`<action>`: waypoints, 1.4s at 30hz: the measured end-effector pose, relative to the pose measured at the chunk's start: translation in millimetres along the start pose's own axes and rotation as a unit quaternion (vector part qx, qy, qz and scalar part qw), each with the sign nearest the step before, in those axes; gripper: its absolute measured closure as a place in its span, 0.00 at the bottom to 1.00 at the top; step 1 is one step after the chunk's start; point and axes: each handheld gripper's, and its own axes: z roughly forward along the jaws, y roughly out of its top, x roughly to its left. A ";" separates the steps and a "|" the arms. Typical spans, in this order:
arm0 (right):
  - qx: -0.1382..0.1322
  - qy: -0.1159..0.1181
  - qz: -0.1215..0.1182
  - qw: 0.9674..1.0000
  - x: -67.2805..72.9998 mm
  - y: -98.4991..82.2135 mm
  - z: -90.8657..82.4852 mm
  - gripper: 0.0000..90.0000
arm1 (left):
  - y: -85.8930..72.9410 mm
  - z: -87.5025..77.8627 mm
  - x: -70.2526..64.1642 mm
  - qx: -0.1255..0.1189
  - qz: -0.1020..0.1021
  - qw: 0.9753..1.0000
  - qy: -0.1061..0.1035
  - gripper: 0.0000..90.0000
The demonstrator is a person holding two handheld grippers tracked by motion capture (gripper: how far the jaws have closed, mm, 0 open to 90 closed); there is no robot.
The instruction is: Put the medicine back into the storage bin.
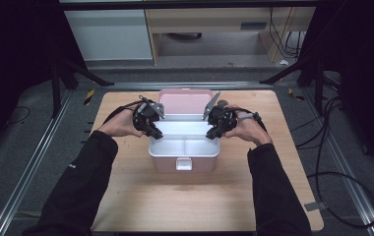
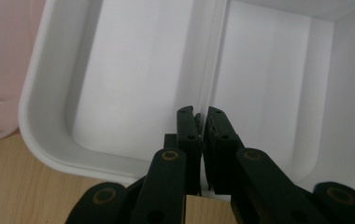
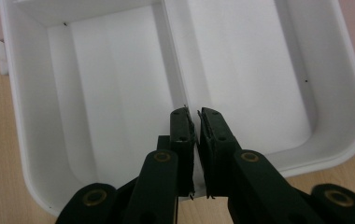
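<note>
Glossy white plastic tray point(image 1: 184, 146), rounded corners, one divider rib, sat in a pink box point(image 1: 182, 164) mid-desk point(image 1: 140, 196). Left gripper point(image 1: 156, 132) and right gripper point(image 1: 211, 133) both clenched on that rib.

Your box point(image 1: 184, 162) is pale pink and rectangular, sitting upright near the middle of the table point(image 1: 140, 196). Its lid point(image 1: 182, 102) is swung open and stands up along the far edge of the box, pink inside. A white tray point(image 1: 184, 146) rests in the top of the box, level with the rim, split by a centre rib point(image 2: 215, 56) into two shallow compartments, both bare. A small white latch point(image 1: 183, 164) hangs on the front wall of the box, facing you.
</note>
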 end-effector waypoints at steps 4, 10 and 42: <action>-0.004 -0.006 -0.002 1.000 2.3 -2.5 1.7 0.93 | 1.2 3.6 -0.1 0.011 0.003 1.000 0.004 0.94; -0.018 -0.015 0.005 1.000 5.5 -7.1 4.3 0.92 | -1.8 5.7 -0.6 0.003 -0.001 1.000 0.006 0.93; -0.167 -0.194 0.234 0.938 21.2 -58.5 -55.0 0.48 | -56.5 -36.7 -24.5 -0.209 -0.198 0.942 0.173 0.52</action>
